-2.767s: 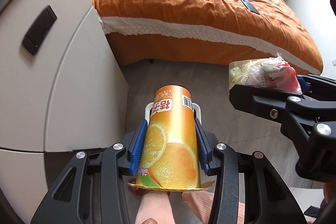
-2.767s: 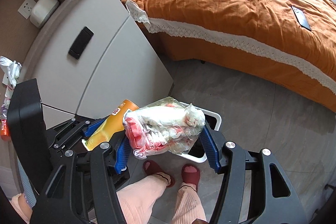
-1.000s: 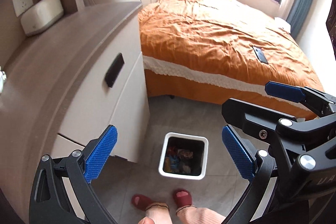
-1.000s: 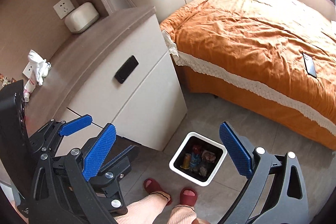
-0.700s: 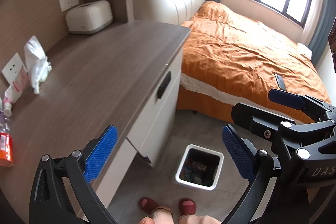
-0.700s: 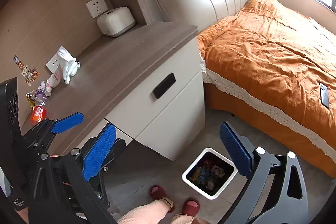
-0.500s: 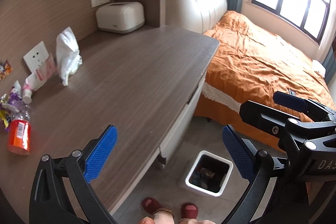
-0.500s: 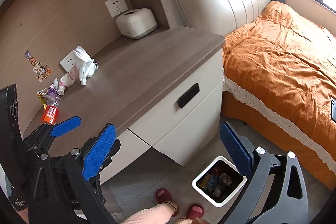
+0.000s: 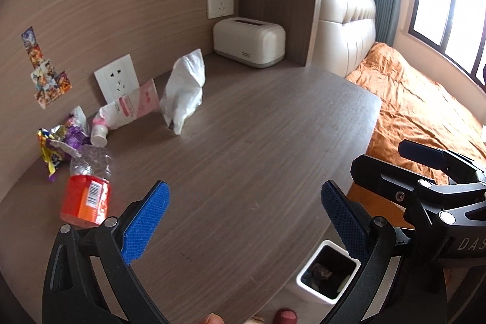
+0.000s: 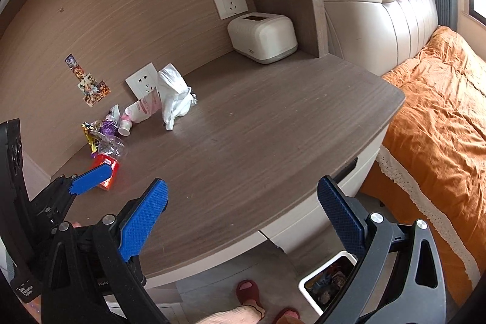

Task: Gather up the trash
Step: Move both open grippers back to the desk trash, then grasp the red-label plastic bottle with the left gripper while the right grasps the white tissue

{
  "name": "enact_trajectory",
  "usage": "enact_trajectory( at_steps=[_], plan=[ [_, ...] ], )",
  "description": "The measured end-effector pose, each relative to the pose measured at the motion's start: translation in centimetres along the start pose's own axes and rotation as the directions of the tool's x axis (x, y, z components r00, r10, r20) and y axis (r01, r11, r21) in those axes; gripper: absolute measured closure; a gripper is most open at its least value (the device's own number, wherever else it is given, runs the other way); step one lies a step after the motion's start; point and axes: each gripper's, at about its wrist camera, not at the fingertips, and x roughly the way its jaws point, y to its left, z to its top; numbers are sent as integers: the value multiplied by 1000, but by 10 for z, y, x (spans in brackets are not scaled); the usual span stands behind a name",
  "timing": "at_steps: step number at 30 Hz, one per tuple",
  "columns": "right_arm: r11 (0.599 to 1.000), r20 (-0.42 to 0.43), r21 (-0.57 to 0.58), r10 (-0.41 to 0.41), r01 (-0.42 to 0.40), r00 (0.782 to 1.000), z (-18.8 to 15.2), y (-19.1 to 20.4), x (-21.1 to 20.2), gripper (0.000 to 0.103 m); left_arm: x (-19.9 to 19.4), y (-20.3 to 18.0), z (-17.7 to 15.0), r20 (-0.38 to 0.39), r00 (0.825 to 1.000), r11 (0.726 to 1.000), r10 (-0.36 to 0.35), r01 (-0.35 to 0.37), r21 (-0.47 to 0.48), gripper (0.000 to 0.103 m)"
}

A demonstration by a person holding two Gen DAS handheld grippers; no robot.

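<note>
Both grippers are open and empty above the wooden desk. My left gripper hovers over the desk's front part; my right gripper is beside it and shows in the left wrist view. Trash lies at the desk's back left: a crushed plastic bottle with a red label, crumpled snack wrappers, a pink and white tube and a crumpled white tissue. The white trash bin stands on the floor below the desk edge, with trash inside.
A cream tissue box sits in the desk's back corner. Wall sockets and stickers are on the wooden wall. An orange bed is to the right. The person's slippered feet are on the floor.
Both grippers let go of the orange can and the bag of trash over the bin, opened, then rose and swung left from the bin up to the desk top.
</note>
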Motion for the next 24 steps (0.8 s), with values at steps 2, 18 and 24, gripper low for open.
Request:
enact_trajectory(
  at_steps=[2,18,24],
  plan=[
    [1000,-5,-15,14,-14,1000,5,8,7,5,1,11,3,5,1000,1000,22,-22,-15,5],
    [989,-92,-100,101,-110,991,41,70,87,5,31,108,9,-43,986,974,163,-168,-150,5],
    [984,-120,-119,116,-130,986,52,88,117,5,48,136,4,-80,980,963,184,-196,-186,5]
  ],
)
